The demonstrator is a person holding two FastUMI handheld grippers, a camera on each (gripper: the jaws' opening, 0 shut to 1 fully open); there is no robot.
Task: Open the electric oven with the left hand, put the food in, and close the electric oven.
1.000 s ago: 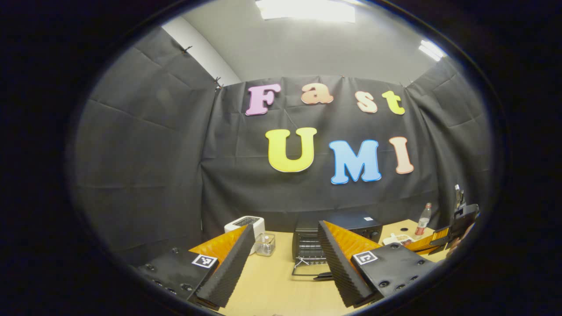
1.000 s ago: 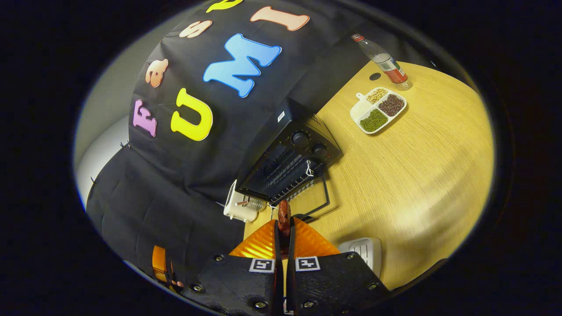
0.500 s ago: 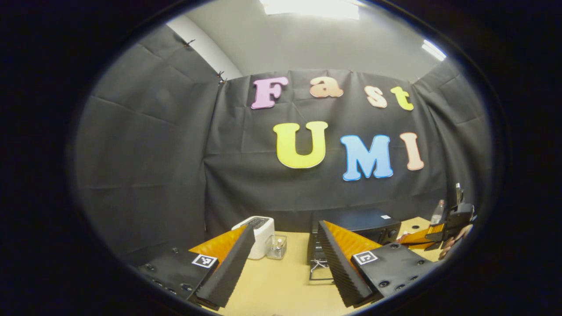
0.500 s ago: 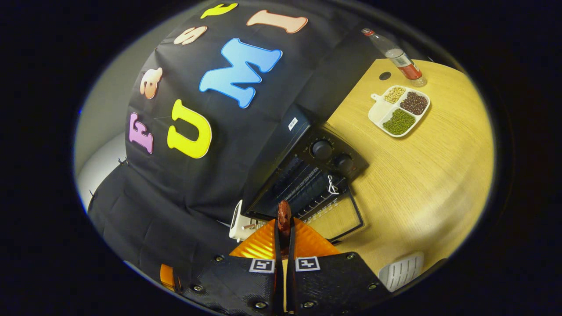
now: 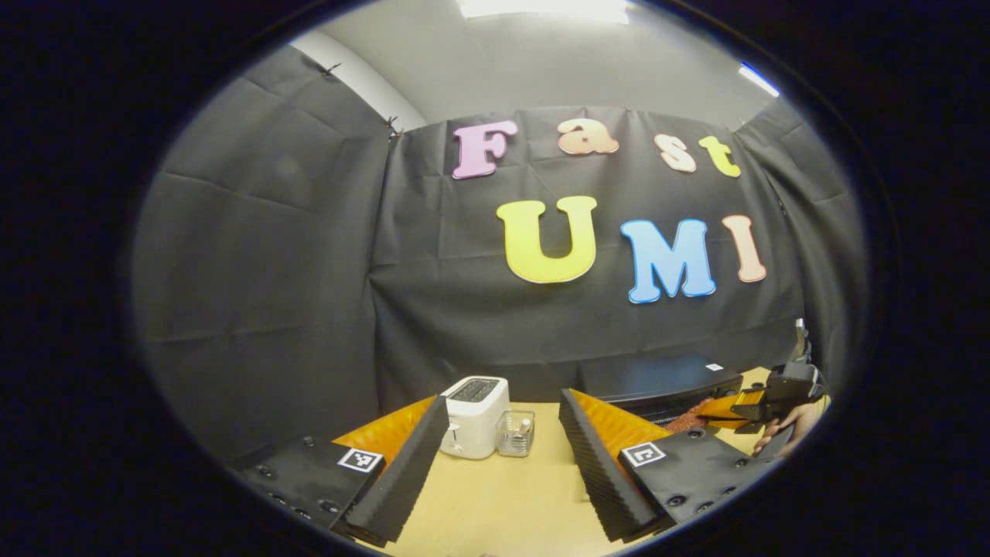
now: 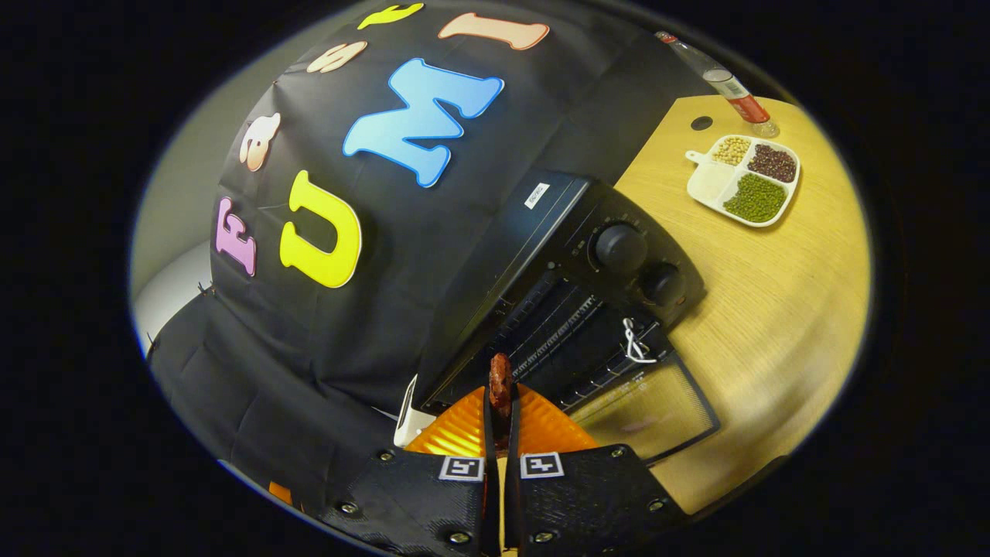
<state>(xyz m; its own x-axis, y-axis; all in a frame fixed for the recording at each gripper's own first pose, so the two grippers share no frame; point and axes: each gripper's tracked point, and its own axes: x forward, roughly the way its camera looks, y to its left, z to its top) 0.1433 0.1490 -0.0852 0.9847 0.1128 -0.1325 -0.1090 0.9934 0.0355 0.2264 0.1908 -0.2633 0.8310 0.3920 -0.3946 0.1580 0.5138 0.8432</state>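
Door of the black electric oven [image 6: 588,263] was already down on the wooden desk [image 6: 781,271]; right tongs [image 6: 500,402] pinched the reddish-brown food piece [image 6: 500,379] at its mouth, left tongs [image 5: 495,449] gaped empty; insertion and closing remained.

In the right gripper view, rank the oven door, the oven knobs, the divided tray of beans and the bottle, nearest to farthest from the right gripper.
From the right gripper, shut on the piece of food:
1. Oven door, dropped open just ahead, to the right.
2. Oven knobs, on the front panel beyond.
3. Divided tray, far on the table.
4. Bottle, just behind the tray.
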